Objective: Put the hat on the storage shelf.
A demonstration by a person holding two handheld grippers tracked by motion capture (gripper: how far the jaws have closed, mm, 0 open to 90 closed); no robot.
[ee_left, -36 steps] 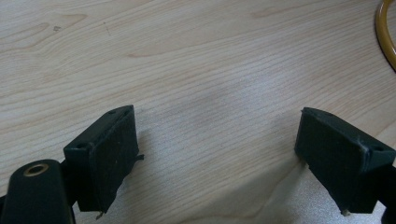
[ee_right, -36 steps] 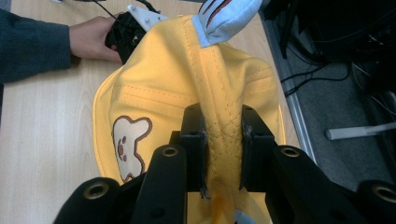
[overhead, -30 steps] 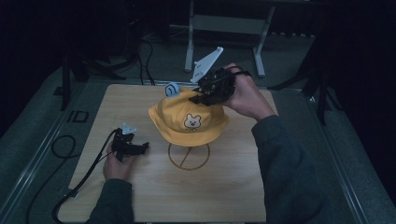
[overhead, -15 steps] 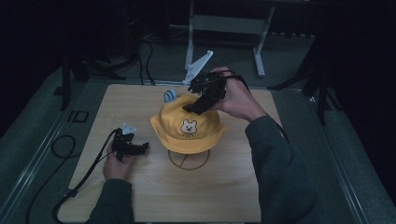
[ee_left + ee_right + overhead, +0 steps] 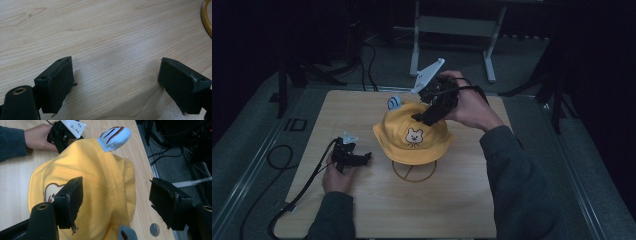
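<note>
Our right gripper [image 5: 424, 116] has just been opening, its jaws wide above the yellow fabric bear-face hat [image 5: 412, 137], gripping nothing; our left gripper [image 5: 362, 159] rests open on the pale wooden surface [image 5: 462, 200].

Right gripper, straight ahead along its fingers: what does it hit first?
Most likely the crown of the yellow fabric bucket hat with the bear patch. The right gripper has just been opening, and the hat sits directly past its spread fingers; depth is unclear.
</note>
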